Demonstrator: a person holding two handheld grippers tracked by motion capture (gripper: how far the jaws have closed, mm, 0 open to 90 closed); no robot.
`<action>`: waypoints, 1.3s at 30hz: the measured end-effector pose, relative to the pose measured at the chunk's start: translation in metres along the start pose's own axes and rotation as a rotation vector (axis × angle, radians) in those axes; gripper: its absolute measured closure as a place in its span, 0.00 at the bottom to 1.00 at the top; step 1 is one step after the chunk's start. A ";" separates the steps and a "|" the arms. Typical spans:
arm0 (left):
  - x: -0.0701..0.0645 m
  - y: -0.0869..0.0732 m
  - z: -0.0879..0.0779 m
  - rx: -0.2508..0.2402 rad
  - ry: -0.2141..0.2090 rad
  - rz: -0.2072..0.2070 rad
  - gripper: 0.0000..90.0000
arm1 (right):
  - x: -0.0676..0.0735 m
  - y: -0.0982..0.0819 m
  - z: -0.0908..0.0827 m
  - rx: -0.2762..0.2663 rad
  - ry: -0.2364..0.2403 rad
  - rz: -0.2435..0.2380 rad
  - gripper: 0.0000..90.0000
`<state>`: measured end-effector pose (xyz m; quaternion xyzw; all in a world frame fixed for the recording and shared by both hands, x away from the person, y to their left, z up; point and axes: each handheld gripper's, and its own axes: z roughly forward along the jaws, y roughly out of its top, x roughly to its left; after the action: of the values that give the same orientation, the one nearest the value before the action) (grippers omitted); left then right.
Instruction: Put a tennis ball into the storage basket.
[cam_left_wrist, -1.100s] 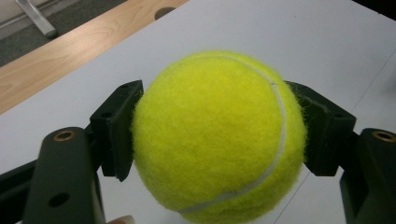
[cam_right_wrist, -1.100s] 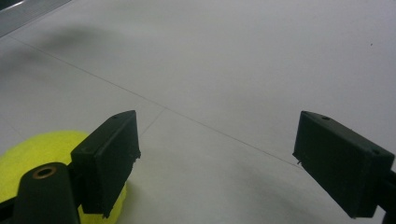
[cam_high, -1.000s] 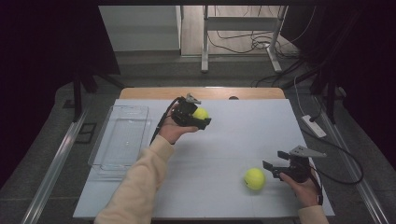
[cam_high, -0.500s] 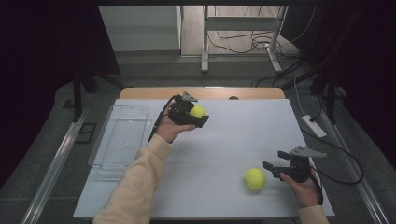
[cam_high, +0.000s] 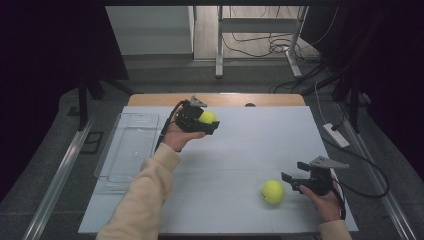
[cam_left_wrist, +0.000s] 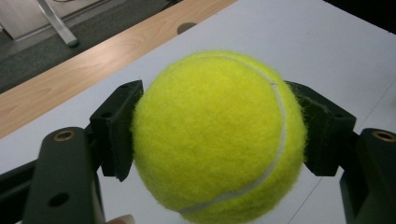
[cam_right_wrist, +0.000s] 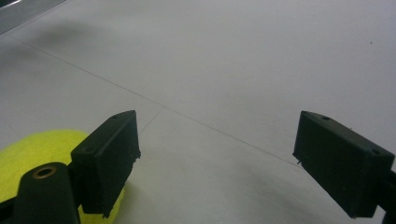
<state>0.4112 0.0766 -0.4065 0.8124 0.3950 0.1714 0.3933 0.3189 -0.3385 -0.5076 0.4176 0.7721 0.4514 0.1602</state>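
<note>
STAGE: midway | LEFT: left gripper (cam_high: 204, 120) clamped on tennis ball 1 (cam_left_wrist: 217, 135), lifted above worktop (cam_high: 240, 145) beside clear tray (cam_high: 129, 147) | RIGHT: right gripper (cam_high: 290, 180) fingers wide, empty, just beside tennis ball 2 (cam_high: 273, 191) | LEFT TO DO: likely tray both balls

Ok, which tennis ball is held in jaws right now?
The far tennis ball, clamped in the left gripper; the near tennis ball lies free on the table.
</note>
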 end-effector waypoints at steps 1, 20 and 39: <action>0.001 0.000 -0.001 -0.002 0.002 0.000 0.30 | 0.000 0.000 0.000 0.000 0.000 0.000 0.16; 0.011 -0.003 -0.013 -0.019 0.035 -0.007 0.30 | -0.001 0.000 -0.001 -0.002 -0.004 0.005 0.16; 0.027 -0.009 -0.026 -0.027 0.072 -0.029 0.30 | -0.001 0.000 -0.002 -0.006 -0.006 0.004 0.16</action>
<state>0.4083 0.1137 -0.3981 0.7945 0.4183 0.2001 0.3920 0.3184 -0.3403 -0.5071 0.4200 0.7693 0.4531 0.1627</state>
